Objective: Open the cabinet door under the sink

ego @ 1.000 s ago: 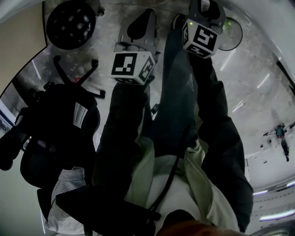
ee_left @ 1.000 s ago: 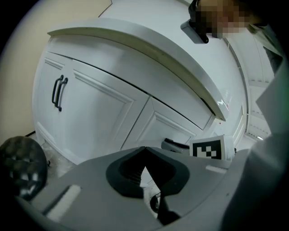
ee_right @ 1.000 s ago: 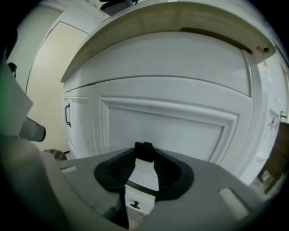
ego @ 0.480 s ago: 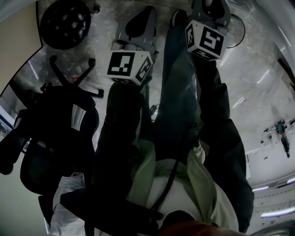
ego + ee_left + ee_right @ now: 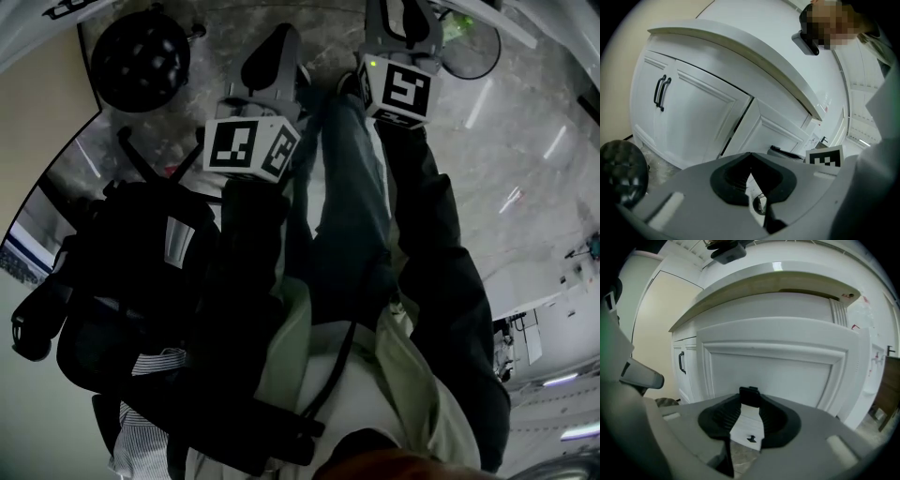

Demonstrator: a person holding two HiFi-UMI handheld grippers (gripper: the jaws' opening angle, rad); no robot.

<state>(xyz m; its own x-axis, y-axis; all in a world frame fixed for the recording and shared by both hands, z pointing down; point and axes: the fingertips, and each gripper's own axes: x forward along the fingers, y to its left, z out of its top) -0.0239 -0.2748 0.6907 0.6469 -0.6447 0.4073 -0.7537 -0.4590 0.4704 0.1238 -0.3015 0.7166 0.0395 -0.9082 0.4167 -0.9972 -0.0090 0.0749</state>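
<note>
Both tongs are empty and well apart from the cabinet (image 5: 708,112). Your left gripper (image 5: 750,158) has its jaws drawn together at the tips. Your right gripper (image 5: 749,401) has its jaws apart, with only floor and white panel showing between them.

The biggest risk, as I judge it, is choosing the wrong door, because no sink shows in any view. Under the countertop (image 5: 740,51) you have two things to go by: the paired black handles (image 5: 661,93) at the cabinet's left end, and the plain panel (image 5: 778,371) facing your right gripper. Next, the office chair (image 5: 122,281) stands just beside your left leg and could catch you as you step in. The round black object (image 5: 621,173) on the floor near the handled doors might block a door's swing. Smallest of all, closed left jaws would knock a handle instead of taking it, so spread them first.

The cabinet is the only container here. Its handled doors look closed and nothing inside shows. The dark slit (image 5: 736,126) beside them may be a gap or a corner; I cannot tell.
</note>
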